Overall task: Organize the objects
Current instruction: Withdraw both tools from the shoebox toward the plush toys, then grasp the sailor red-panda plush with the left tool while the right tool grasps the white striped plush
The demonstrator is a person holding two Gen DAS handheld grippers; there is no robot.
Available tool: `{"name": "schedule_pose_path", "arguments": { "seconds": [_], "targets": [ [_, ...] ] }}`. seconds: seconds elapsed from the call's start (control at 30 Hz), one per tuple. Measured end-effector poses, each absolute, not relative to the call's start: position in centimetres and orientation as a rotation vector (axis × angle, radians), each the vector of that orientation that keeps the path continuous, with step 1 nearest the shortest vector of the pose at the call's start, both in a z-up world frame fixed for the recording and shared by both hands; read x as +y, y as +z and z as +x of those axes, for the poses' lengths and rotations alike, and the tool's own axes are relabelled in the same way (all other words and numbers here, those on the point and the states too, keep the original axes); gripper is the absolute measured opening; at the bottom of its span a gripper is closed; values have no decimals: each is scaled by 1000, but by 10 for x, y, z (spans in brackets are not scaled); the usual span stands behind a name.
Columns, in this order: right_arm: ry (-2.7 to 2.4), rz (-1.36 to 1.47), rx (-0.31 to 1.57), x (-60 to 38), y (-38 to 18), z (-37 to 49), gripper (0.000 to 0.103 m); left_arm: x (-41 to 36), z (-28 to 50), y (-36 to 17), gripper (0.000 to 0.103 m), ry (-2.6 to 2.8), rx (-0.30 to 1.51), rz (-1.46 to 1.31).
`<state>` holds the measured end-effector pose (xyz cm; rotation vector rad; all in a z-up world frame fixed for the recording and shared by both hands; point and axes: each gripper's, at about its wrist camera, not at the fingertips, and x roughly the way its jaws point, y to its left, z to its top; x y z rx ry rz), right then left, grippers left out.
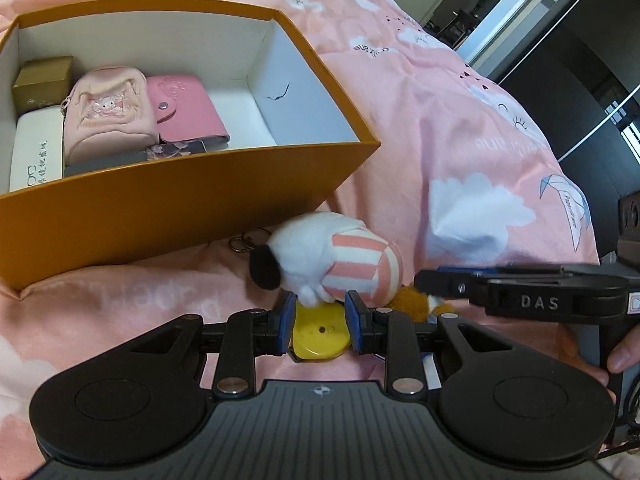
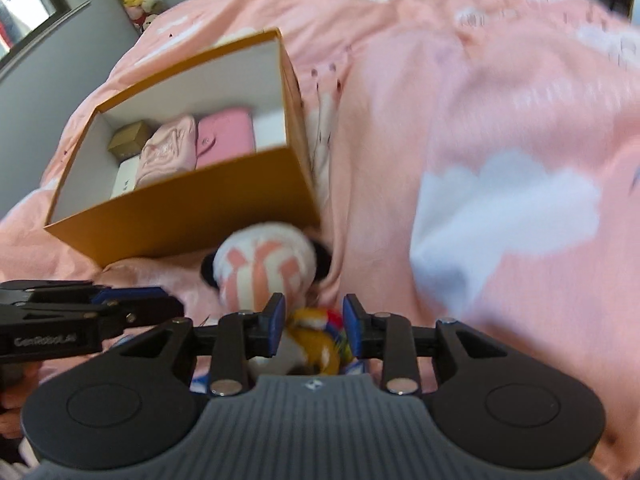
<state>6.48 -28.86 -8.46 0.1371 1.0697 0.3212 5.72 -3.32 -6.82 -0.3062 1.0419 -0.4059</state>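
Pink cloud-print quilt [image 1: 460,128], soft and rumpled. On it, rigid orange cardboard box [image 1: 168,208]. Just before box: fuzzy striped plush [image 1: 324,256]. Nearer still, left gripper [image 1: 320,320] clamped on smooth yellow disc [image 1: 320,338]; right gripper [image 2: 314,322] loosely astride orange furry toy [image 2: 316,344], grip unclear.

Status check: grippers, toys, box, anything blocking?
Left gripper straddles round yellow plastic disc. Right gripper open around orange plush toy. Striped white plush dog lies before orange cardboard box.
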Motion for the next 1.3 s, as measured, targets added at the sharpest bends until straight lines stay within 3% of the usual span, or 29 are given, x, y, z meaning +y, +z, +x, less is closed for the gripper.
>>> {"name": "schedule_pose_path", "arguments": {
  "seconds": [0.2,0.33,0.63,0.8,0.93,1.03,1.3],
  "targets": [
    [370,300,1166,-295,-93,63,46,-36,53,-66,33,-450,1067,-320],
    [373,332,1197,-292,-101,64,44,-35,50,-68,49,-546,1102,-394],
    [375,328,1197,-291,-98,63,42,-72,53,-72,61,-674,1192,-344],
    [387,317,1192,-293,-97,64,42,-88,62,-90,61,-646,1287,-350],
    [392,293,1190,-292,-96,63,42,-93,62,-94,50,-635,1307,-328],
    [416,262,1185,-289,-90,64,41,-88,57,-89,43,-624,1293,-327],
    [491,139,1058,-278,-47,69,41,-44,42,-58,40,-572,1189,-444]
  ]
}}
